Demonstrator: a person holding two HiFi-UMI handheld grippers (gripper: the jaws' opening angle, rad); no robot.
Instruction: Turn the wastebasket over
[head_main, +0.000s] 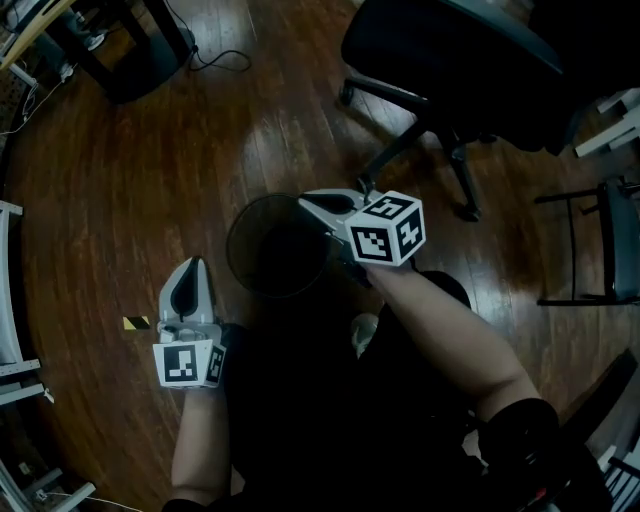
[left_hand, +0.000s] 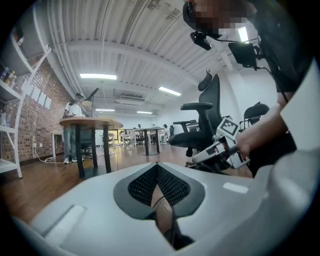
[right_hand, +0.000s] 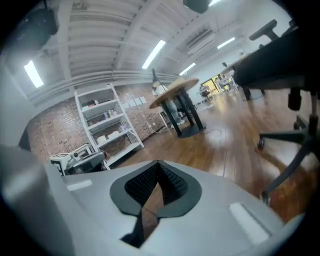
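Nearest the person, the left gripper (head_main: 192, 265) is held out low over the wooden floor (head_main: 120, 200), its marker cube (head_main: 185, 362) back by the wrist. Its jaws are closed tip to tip, with nothing between them. Just beside it on the boards lies a short strip of black-and-yellow tape (head_main: 135, 322). A little further out, between the two grippers, the wastebasket (head_main: 270, 250) stands on the floor as a dark round shape seen from above. I cannot tell whether its mouth or its base faces up. The right gripper (head_main: 306, 200) is above the basket's far right edge, with its checkered cube (head_main: 388, 230) behind it. Its jaws are pressed together and empty, and its own view looks out across the room rather than at the basket, so it grips nothing. Whether its tips touch the rim I cannot say. Beyond the basket is a black office chair (head_main: 450, 60) on its wheeled base. Further off are the round table (right_hand: 175, 92) and white shelving (right_hand: 107, 125) against a brick wall.
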